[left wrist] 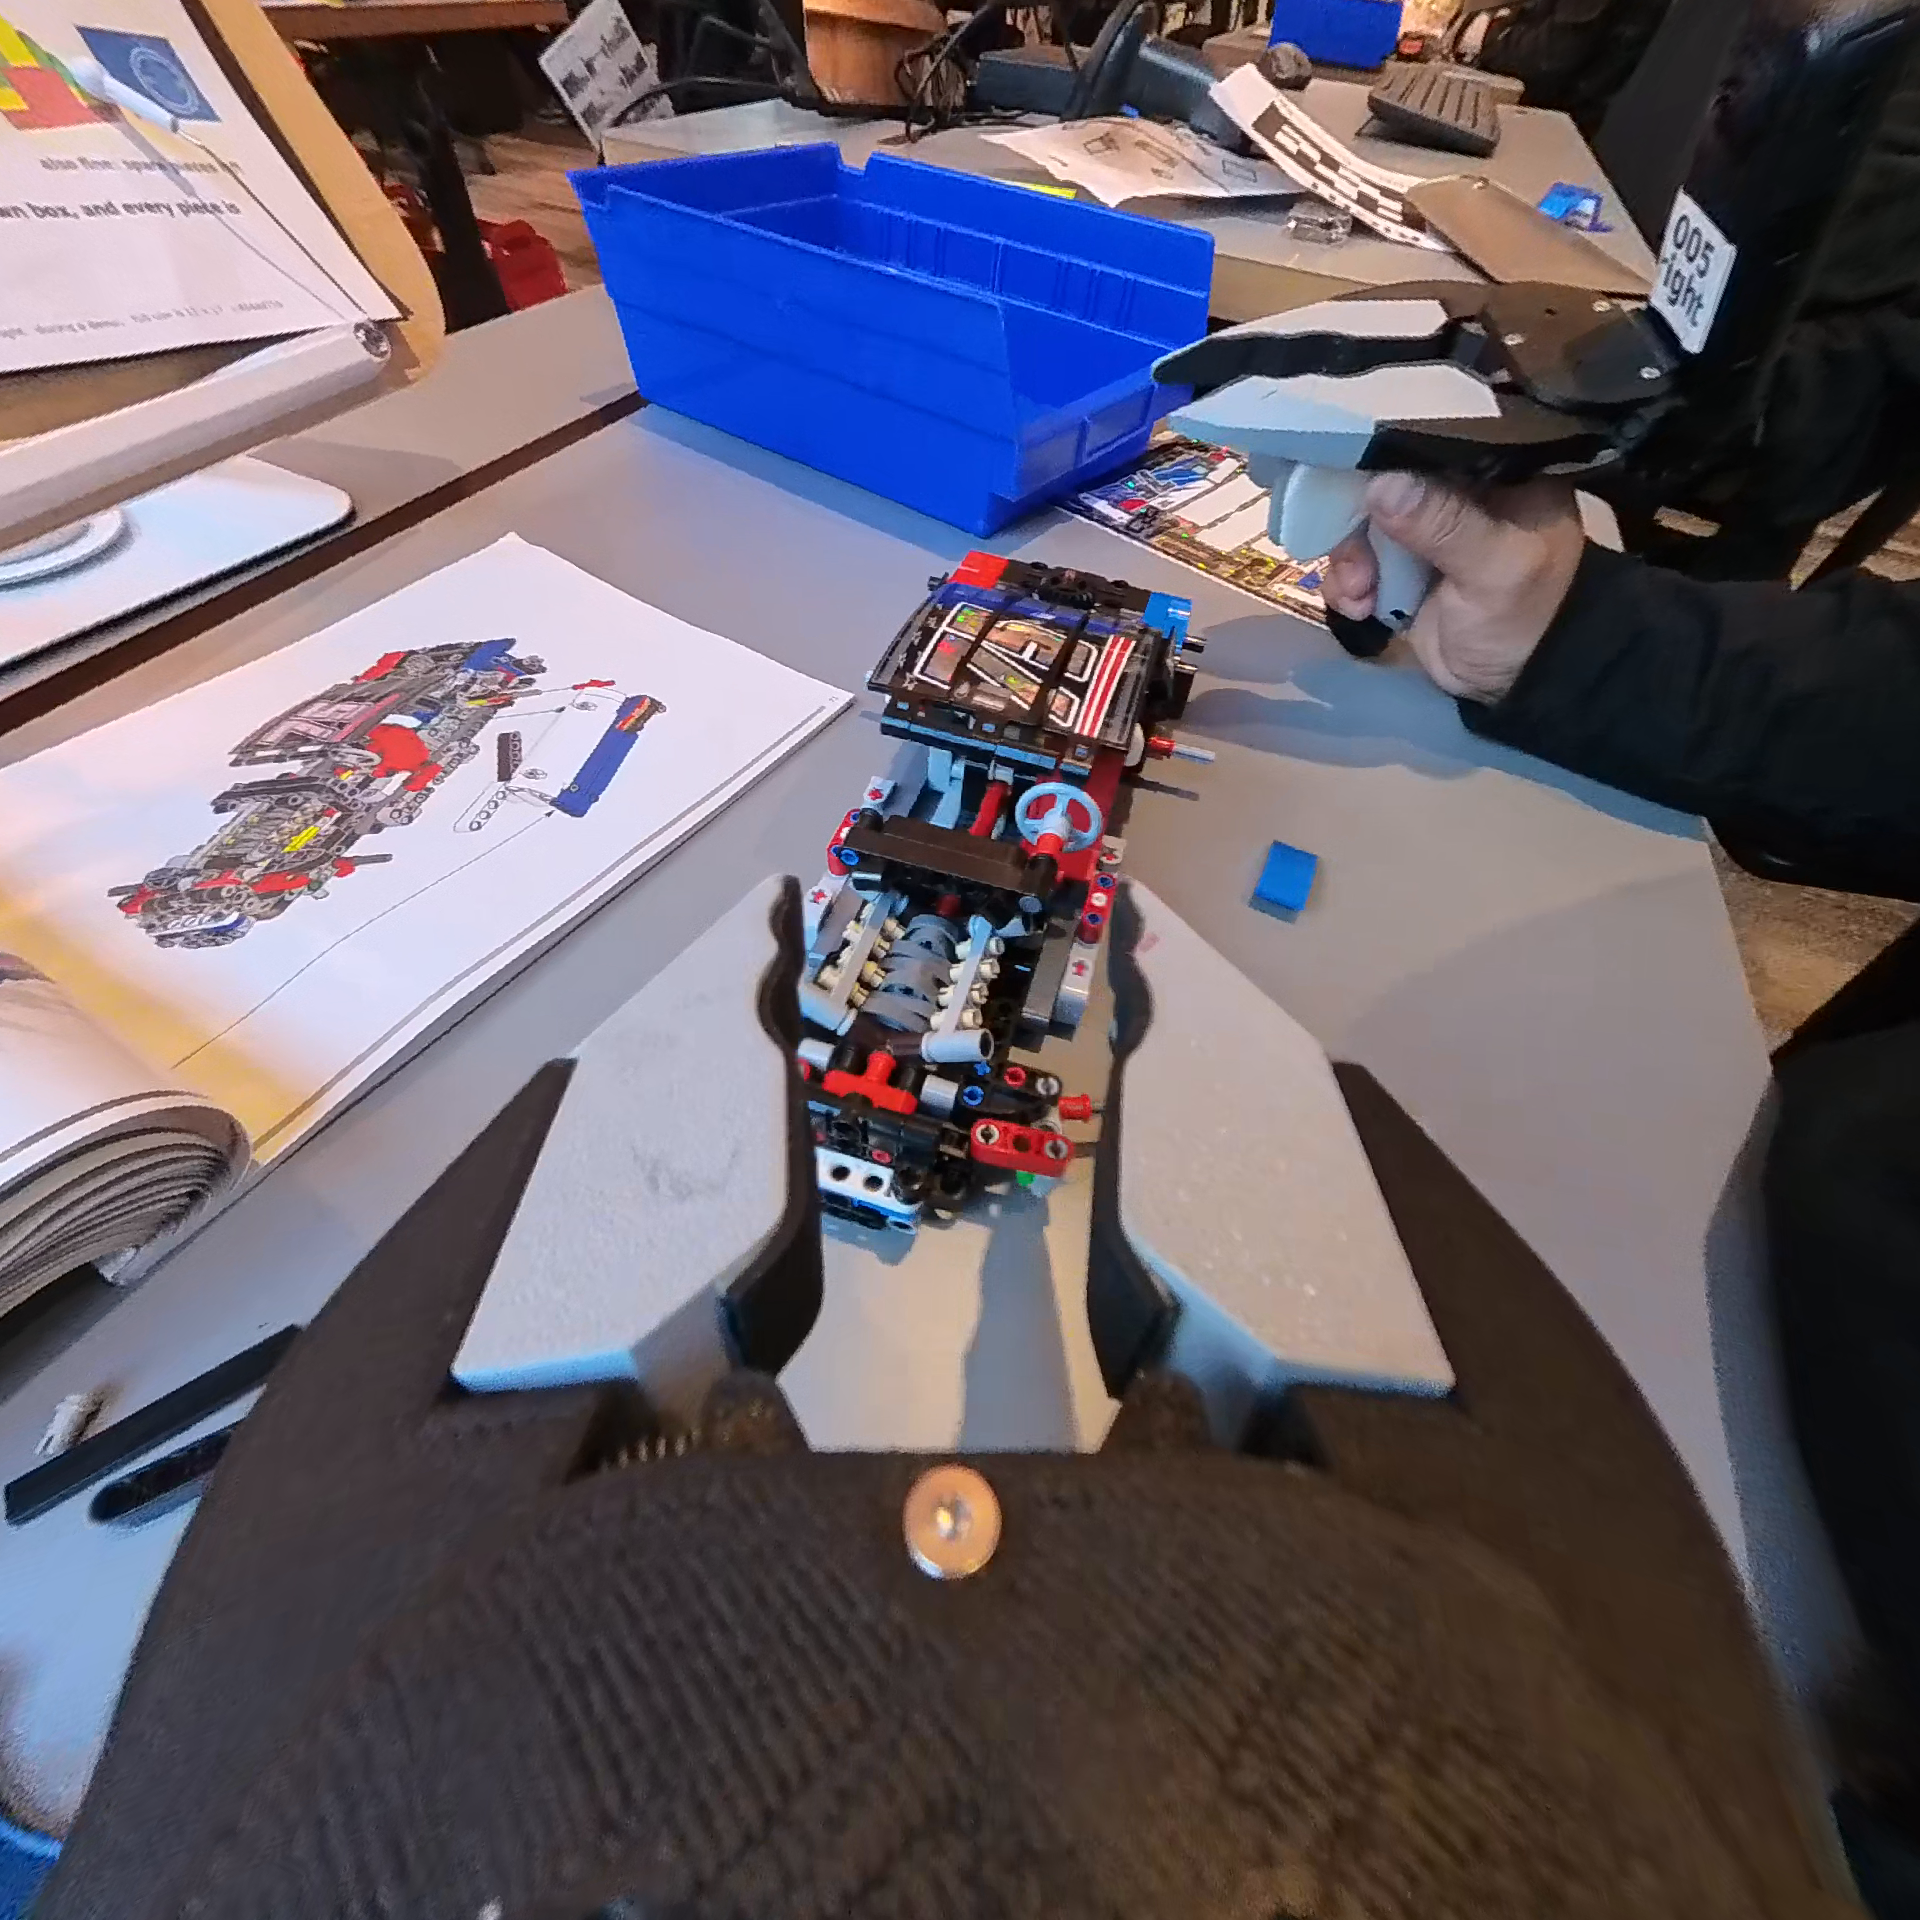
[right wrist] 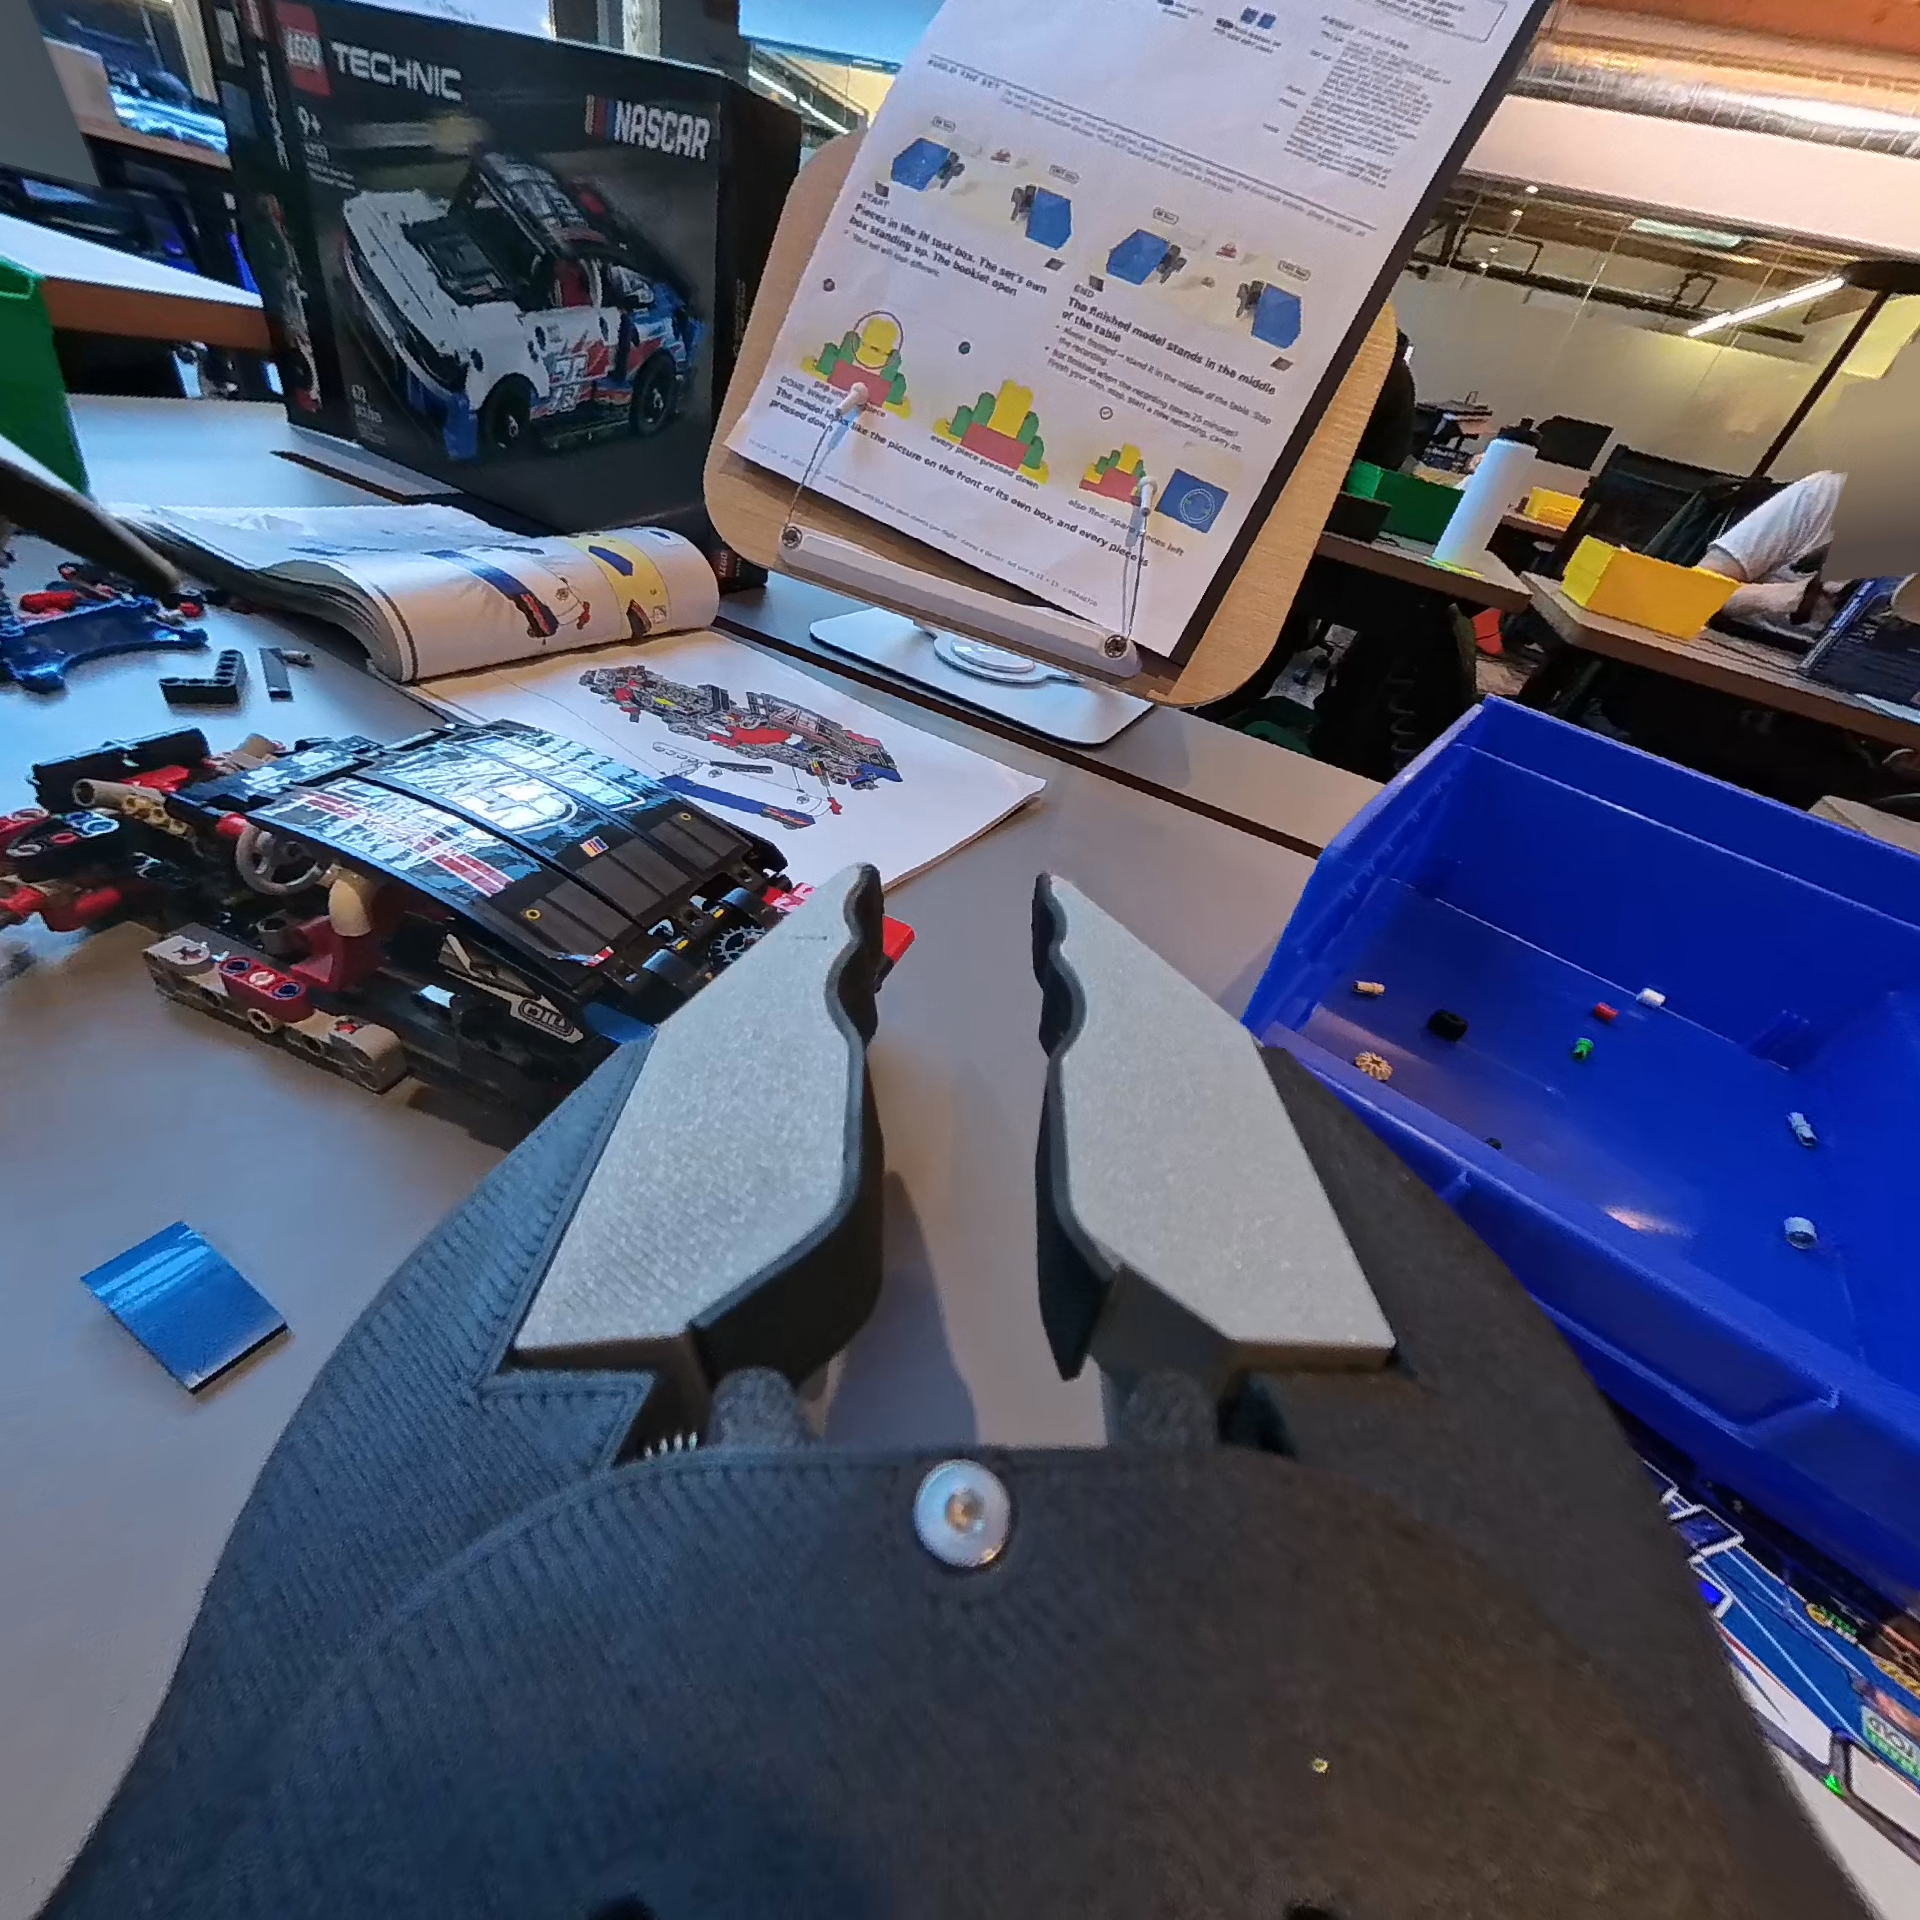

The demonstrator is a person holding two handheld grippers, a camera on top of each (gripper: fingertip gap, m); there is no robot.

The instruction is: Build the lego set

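The partly built lego car (left wrist: 997,831) lies on the grey table (left wrist: 1455,1039), its black stickered roof at the far end and its open engine bay near me. My left gripper (left wrist: 956,904) has its jaws closed against both sides of the car's front end. My right gripper (right wrist: 956,914) is open and empty, hovering between the car's rear (right wrist: 468,883) and the blue bin (right wrist: 1662,862). It also shows in the left wrist view (left wrist: 1169,395), held by a hand above the far right of the table. A loose blue tile (left wrist: 1285,878) lies right of the car, also in the right wrist view (right wrist: 182,1304).
The blue bin (left wrist: 831,364) holds several tiny pieces. An open instruction booklet (left wrist: 416,769) lies left of the car. A sticker sheet (left wrist: 1195,509) lies by the bin. The set box (right wrist: 499,270) and a paper stand (right wrist: 1091,312) are behind. Loose parts (right wrist: 203,675) lie beyond. About 25 cm separates my left fingertips from my right.
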